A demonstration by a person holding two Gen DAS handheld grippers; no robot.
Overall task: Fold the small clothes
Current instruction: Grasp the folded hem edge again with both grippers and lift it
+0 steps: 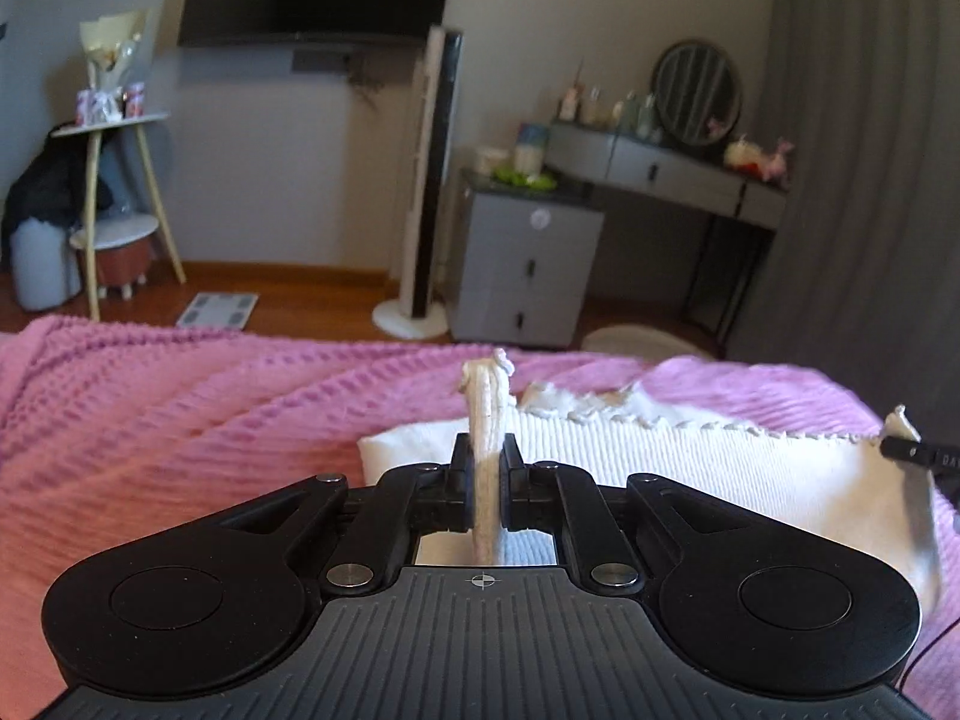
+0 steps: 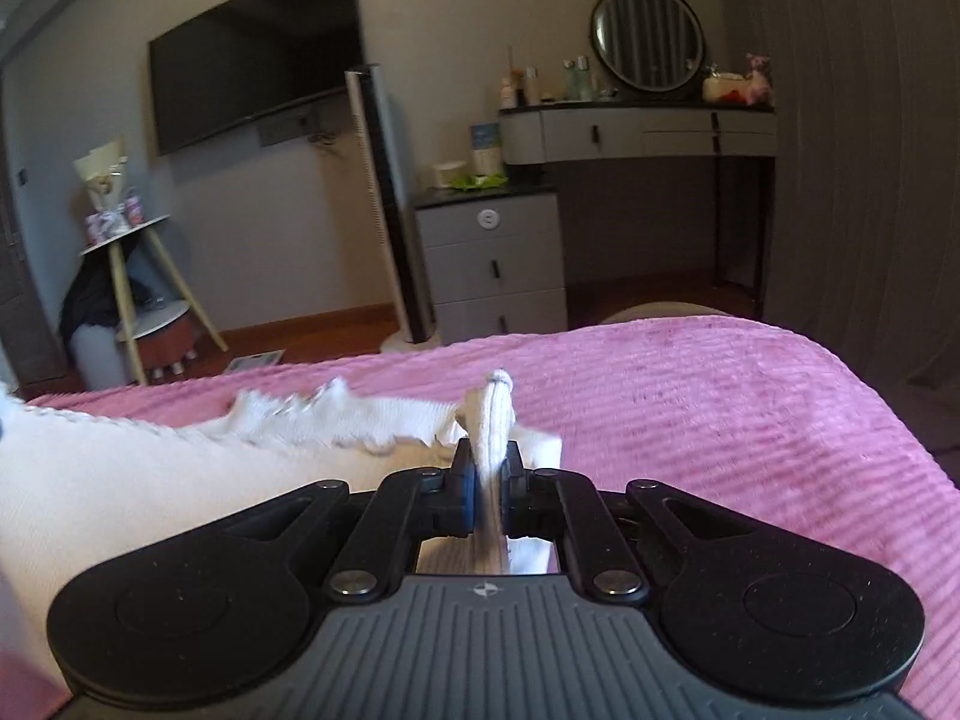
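1. Fabric of a white garment (image 1: 660,468) is clenched in the left gripper (image 1: 486,462), a bunched fold of its edge standing up between the closed black fingers (image 1: 459,480).
2. From that grip the cloth stretches away to the left gripper's right, its scalloped trim running along the far edge, and ends at the dark tip of the other gripper at the frame's right border.
3. The right gripper (image 2: 487,468) is likewise clamped on the same garment (image 2: 120,480), with a pinched corner poking up past its fingertips.
4. In the right wrist view the cloth spreads off to this gripper's left; its trimmed edge is blurred.
5. Beneath and ahead of both grippers lies the pink ribbed blanket (image 1: 180,408) on the bed, and the garment hangs just above or on it; contact cannot be told.
6. Beyond the bed, ahead of the grippers, stand a grey drawer unit (image 2: 492,258), a tall tower fan (image 1: 429,180) and a wall television (image 2: 252,54).
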